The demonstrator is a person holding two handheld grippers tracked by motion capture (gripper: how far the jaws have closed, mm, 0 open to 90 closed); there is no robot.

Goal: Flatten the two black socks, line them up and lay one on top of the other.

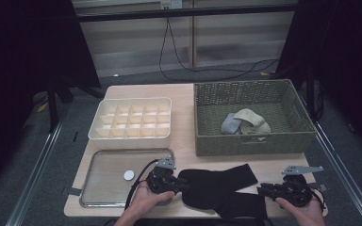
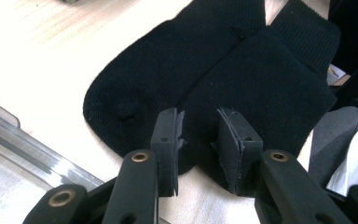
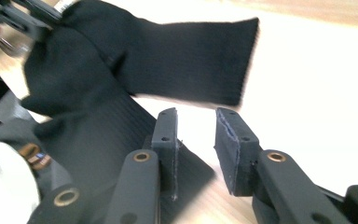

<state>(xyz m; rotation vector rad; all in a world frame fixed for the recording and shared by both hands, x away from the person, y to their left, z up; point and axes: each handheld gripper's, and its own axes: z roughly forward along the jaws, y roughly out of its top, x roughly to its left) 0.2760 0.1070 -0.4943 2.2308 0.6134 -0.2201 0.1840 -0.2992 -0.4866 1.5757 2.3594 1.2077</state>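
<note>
Along the near edge of the wooden table (image 1: pixel 184 99), high view: a pair of black socks (image 1: pixel 217 186) lies flat between the two hands, at about 6 o'clock on the tabletop. Left gripper (image 1: pixel 185 184) touches the toe end at the socks' 9 o'clock; right gripper (image 1: pixel 259 190) sits just off the cuff end at their 3 o'clock, close to the table's front right corner. Metal tray (image 1: pixel 104 190) with a small white disc (image 1: pixel 129 175) fills the 7 o'clock corner, its rim just beside the left hand (image 1: pixel 146 200). Compartment box (image 1: pixel 131 120) at 11 o'clock, woven basket (image 1: pixel 250 117) with light socks (image 1: pixel 245 123) at 1 o'clock. Bare wood shows between basket front and the black socks, a narrow lane only.

Left gripper view: jaws part-spread, a gap between the pads, nothing pinched. Their tips stand over the near edge of the two overlapped sock toes; socks run away toward 1 o'clock. Tray rim at 8 o'clock, open tabletop at 10 o'clock.

Right gripper view: blurred. Jaws part-spread, bare table in the gap, nothing between the pads. Left jaw overlaps one ribbed cuff; the other cuff ends at 12 o'clock. Open wood from 1 to 4 o'clock.
</note>
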